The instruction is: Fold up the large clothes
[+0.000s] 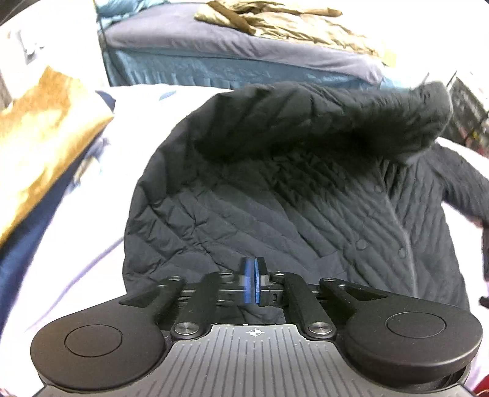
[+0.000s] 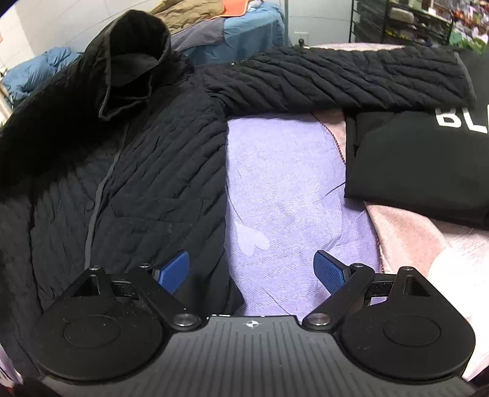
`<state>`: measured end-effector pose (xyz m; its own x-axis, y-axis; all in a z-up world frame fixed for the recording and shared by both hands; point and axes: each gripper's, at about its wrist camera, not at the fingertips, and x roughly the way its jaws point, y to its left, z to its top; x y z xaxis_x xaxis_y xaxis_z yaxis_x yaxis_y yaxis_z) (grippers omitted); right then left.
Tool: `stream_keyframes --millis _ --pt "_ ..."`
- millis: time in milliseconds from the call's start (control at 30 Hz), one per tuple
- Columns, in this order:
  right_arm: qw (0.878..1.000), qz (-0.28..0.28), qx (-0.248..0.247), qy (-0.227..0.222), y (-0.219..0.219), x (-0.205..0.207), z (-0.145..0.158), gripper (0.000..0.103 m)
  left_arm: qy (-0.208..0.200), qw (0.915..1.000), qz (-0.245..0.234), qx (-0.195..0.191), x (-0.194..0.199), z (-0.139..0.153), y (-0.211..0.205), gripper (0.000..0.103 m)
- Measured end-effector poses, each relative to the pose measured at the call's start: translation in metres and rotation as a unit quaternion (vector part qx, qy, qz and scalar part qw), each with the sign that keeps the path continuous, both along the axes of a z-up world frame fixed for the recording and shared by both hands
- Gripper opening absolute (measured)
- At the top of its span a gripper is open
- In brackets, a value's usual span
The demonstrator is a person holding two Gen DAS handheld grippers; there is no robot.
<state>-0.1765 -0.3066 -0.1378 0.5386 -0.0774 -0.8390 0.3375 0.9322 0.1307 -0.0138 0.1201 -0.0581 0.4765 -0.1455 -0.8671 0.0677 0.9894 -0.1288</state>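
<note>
The jacket, dark and quilted, lay front-up on the bed, filling the 9 o'clock half of my right camera's view. Its hood stood bunched at 11 o'clock, and one sleeve stretched flat toward 1 o'clock. In my left camera the jacket filled the centre, its other sleeve blurred across 12 o'clock, seemingly lifted over the body.

My left gripper had its jaws pressed together at 6 o'clock over the hem; whether any cloth was pinched between them I could not tell. My right gripper had its jaws spread wide, one pad over the jacket's edge, the other over the lilac cover.

A folded black garment with white lettering lay at 3 o'clock, touching the sleeve. A second bed with tan cloth stood at 12 o'clock in the left view.
</note>
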Motion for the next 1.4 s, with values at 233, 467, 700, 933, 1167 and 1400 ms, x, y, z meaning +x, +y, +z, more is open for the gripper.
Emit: stream_keyframes --millis 233,467,700,933,1167,1400 --pt "1.000 -0.011 0.021 0.020 0.007 0.004 -0.009 0.094 0.030 0.9989 -0.006 -0.036 -0.043 -0.024 -0.010 0.103" --pt "0.998 0.021 0.020 0.048 0.023 0.012 -0.015 0.094 0.113 0.9916 0.029 -0.057 -0.089 -0.070 -0.011 0.103" --pt "0.998 0.041 0.026 0.051 0.036 0.025 -0.013 0.094 0.124 0.9918 0.009 -0.029 -0.103 -0.097 -0.028 0.103" --pt "0.997 0.025 0.037 0.067 0.034 0.024 -0.020 0.095 0.112 0.9934 -0.022 -0.013 -0.100 -0.095 -0.034 0.036" --pt "0.996 -0.013 0.050 0.079 0.023 0.013 -0.028 0.095 0.094 0.9947 -0.013 -0.041 -0.104 -0.077 -0.019 0.055" --pt "0.995 -0.019 0.053 0.087 0.024 0.012 -0.033 0.096 0.086 0.9912 0.073 -0.070 -0.113 -0.081 0.024 0.103"
